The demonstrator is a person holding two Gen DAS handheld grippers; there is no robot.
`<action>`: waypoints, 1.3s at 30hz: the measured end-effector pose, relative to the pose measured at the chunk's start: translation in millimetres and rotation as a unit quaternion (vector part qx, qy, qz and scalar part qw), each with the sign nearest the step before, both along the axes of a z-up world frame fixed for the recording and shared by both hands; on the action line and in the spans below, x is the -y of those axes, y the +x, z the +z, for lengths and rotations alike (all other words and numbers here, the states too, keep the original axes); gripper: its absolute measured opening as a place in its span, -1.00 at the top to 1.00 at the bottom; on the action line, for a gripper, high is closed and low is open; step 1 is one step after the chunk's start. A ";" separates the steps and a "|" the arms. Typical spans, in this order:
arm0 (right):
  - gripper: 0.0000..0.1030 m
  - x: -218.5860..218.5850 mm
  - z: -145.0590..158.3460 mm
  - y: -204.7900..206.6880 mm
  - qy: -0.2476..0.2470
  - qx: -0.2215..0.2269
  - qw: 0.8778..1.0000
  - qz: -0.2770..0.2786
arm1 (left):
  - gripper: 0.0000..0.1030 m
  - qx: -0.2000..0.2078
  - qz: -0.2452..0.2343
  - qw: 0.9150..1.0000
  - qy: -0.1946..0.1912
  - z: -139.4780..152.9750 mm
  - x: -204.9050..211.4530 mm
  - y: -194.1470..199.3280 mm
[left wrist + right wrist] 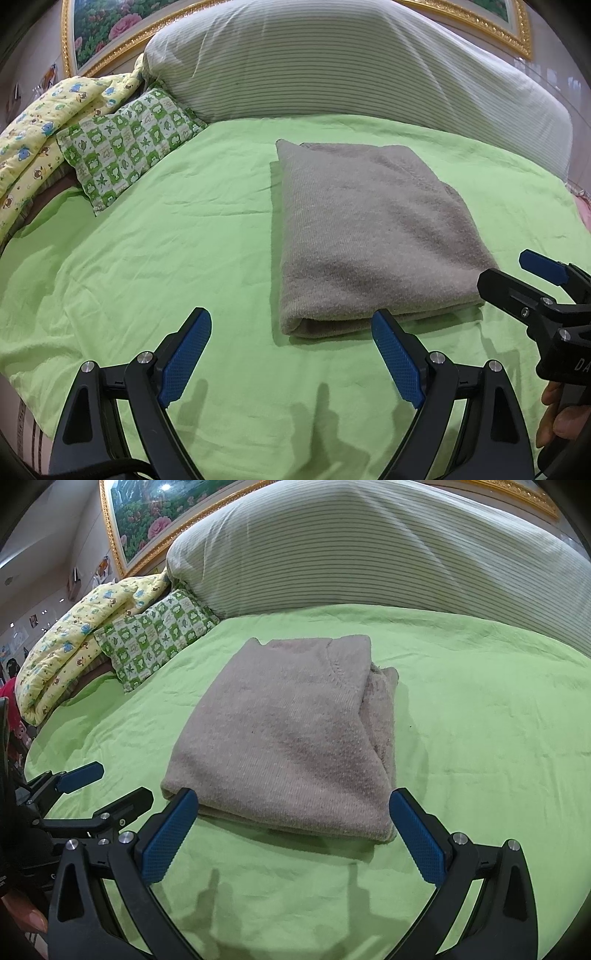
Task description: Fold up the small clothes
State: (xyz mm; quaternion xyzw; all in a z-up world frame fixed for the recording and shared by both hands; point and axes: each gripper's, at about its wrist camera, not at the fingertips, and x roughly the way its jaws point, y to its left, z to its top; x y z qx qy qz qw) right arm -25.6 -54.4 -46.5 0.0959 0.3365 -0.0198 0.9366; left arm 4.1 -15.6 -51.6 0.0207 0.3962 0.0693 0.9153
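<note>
Two grippers hang over a bed with their blue-padded fingers spread wide and nothing between them. The left gripper (291, 328) sits just short of the near edge of a folded grey sweater (369, 236), its right finger tip close to the folded edge, though contact cannot be told. The right gripper (293, 808) faces the same near edge squarely, one finger tip by each near corner of the sweater (288, 734).

The sweater lies flat in a neat rectangle on the green sheet (177, 266), well apart from the bedding at the head of the bed. Only the right wrist view shows the curved neckline seam on the top layer and the loose layers bunched along the sweater's right side; from the left wrist view the top looks plain and smooth.

The left wrist view catches the right gripper at its right edge, with fingers (554, 417) of the person's hand wrapped on its handle. The right wrist view shows the left gripper at its left edge.

Behind lie a large striped pillow (351, 62), a small green checked pillow (129, 144), a yellow printed quilt (48, 122) and a gold-framed flower picture (147, 520).
</note>
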 end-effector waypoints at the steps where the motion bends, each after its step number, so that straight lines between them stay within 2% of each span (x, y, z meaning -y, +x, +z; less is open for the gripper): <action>1: -1.00 0.8 0.3 0.7 0.001 0.000 1.000 0.001 | -0.73 0.000 0.000 1.000 0.000 0.0 -0.2 0.3; 16: -1.00 7.4 1.9 5.8 0.003 -0.001 1.000 -0.003 | -0.68 -0.003 -0.004 1.000 0.008 5.0 -1.7 7.4; 39: -1.00 14.8 5.5 16.4 0.006 -0.001 1.000 -0.010 | -0.68 -0.010 -0.002 1.000 -0.001 6.4 -7.2 19.4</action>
